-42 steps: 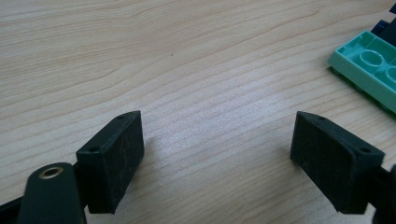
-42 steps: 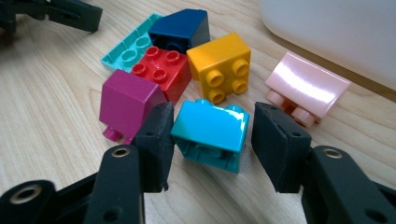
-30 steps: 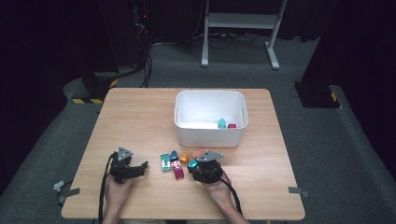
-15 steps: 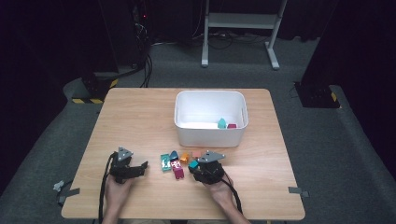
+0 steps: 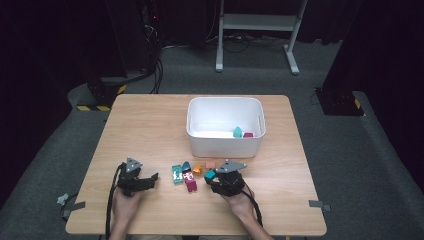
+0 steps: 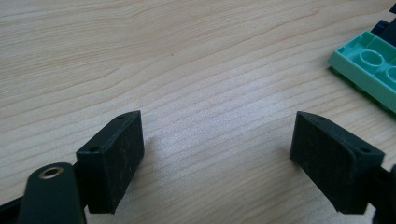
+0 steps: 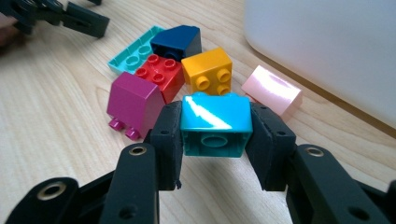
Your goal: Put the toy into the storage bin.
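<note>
From the high view, the white bin (image 5: 225, 126) sits past the middle of the table (image 5: 150, 125), and 2 bricks already lie in its right corner, a teal-green one (image 5: 237, 132) and a red one (image 5: 248, 134). At 6 o'clock from the bin a small heap of bricks waits, so the sorting looks barely begun. The right gripper (image 5: 216, 179) sits at 3 o'clock of that heap, the left gripper (image 5: 151, 178) at 9 o'clock, a little apart from it. In the left gripper view the jaws stand wide apart over bare wood, holding nothing, with the green plate (image 6: 369, 70) off at 2 o'clock. In the right gripper view the jaws have just been closing and now clamp the teal brick (image 7: 215, 125) by its 2 sides. Beyond it lie the magenta brick (image 7: 134, 103), red brick (image 7: 161, 74), orange brick (image 7: 208, 71), navy brick (image 7: 177, 42), green plate (image 7: 133, 53) and pink brick (image 7: 272, 89). I'd judge 1 lift is under way, with 6 pieces left.
</note>
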The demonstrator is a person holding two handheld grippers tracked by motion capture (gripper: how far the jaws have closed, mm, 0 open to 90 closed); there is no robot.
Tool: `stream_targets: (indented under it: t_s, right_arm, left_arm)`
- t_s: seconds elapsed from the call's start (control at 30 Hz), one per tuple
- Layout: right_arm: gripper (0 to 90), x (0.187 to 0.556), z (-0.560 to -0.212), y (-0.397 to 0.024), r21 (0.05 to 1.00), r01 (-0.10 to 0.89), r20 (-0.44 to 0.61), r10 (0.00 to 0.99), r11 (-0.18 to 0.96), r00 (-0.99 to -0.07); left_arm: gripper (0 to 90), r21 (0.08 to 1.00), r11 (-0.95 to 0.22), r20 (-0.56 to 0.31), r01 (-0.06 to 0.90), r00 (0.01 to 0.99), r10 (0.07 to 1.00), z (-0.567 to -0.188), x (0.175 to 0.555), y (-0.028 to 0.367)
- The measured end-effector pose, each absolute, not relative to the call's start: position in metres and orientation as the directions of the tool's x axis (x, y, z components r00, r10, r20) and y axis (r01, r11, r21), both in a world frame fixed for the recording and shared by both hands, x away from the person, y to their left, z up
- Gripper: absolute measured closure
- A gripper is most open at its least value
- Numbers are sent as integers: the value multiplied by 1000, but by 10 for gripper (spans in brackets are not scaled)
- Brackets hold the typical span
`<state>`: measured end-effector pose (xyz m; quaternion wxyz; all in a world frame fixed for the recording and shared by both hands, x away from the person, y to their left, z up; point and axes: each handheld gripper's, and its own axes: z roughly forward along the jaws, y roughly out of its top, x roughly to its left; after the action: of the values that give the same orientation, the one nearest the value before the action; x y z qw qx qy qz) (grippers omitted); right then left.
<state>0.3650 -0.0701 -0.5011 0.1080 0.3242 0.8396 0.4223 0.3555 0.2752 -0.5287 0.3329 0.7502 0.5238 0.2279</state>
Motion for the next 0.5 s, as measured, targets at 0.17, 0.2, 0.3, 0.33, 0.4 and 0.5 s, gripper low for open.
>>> stream_targets:
  t_s: [0.17, 0.2, 0.3, 0.33, 0.4, 0.5]
  right_arm:
    - [586, 366, -495, -77, 781, 453, 100, 630, 430, -771]
    - [586, 366, -493, -79, 779, 454, 100, 630, 432, -770]
    - [586, 366, -489, -82, 783, 448, 94, 631, 431, -770]
    - [586, 367, -487, -84, 787, 448, 97, 631, 425, -769]
    - [585, 368, -486, -85, 787, 454, 107, 632, 418, -767]
    - [585, 368, -484, -89, 788, 458, 118, 629, 412, -768]
  left_arm:
    - [175, 738, -230, -6, 634, 348, 938, -529, 355, 275]
    - [175, 738, -230, -6, 634, 347, 938, -529, 355, 275]
    - [175, 738, -230, -7, 634, 347, 938, -529, 355, 275]
    - [175, 738, -229, -7, 634, 347, 938, -529, 355, 275]
    - [174, 738, -230, -7, 634, 347, 938, -529, 355, 275]
    - [175, 739, -229, -7, 634, 347, 938, -529, 355, 275]
